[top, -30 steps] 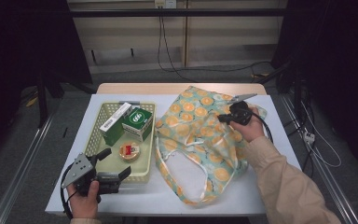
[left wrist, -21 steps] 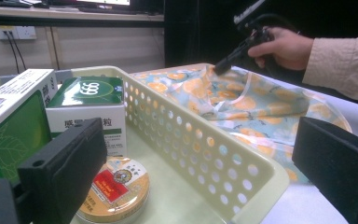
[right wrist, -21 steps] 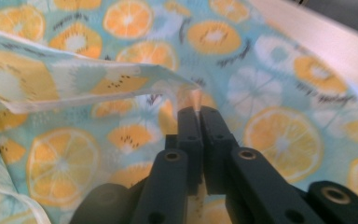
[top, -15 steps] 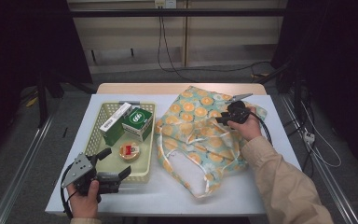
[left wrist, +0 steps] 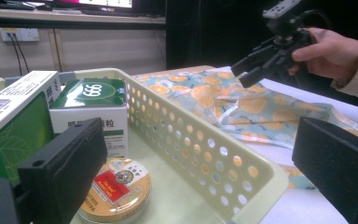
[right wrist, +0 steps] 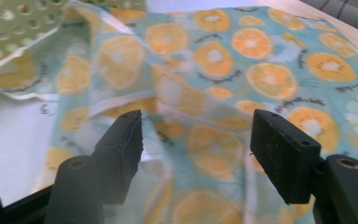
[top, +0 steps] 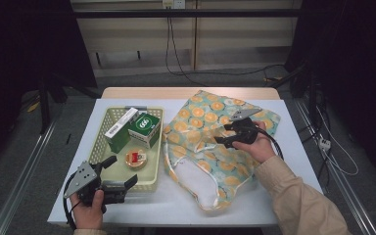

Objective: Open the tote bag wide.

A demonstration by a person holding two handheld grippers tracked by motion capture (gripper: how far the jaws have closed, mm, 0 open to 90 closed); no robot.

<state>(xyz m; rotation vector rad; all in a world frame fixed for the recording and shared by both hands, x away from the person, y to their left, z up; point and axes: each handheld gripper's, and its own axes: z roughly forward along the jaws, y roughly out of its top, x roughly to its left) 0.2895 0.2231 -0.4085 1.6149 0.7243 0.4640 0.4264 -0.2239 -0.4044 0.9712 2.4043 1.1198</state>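
Working from the left edge of the worktop (top: 274, 196) across to the right:

Left tool (top: 122, 172): held low at about 7 o'clock on the worktop, jaws apart with nothing between them, straddling the near right corner of the basket in the left gripper view.

Basket (top: 152, 180): pale yellow and perforated, at about 9 o'clock; holds a long green-and-white box (top: 119, 130), a green box (top: 145, 128) just beside it, and a round tin (top: 135, 158) nearer the person.

Bag (top: 200, 132): orange-slice print fabric, lying flat from centre out to 2 o'clock, just beside the basket's right wall; its mouth faces 6 o'clock and shows the white lining (top: 196, 177).

Right tool (top: 219, 135): over the middle of the bag, jaws apart and around nothing; in the right gripper view they hover just above a raised fold of cloth (right wrist: 177, 100).

Step in hand: judged to be opening the bag for packing; the right tool is lining up on the upper layer near the mouth.

Next move: likely calls for lowering onto the fold, pinching only the top layer, and lifting to spread the mouth while the left tool picks an item from the basket.
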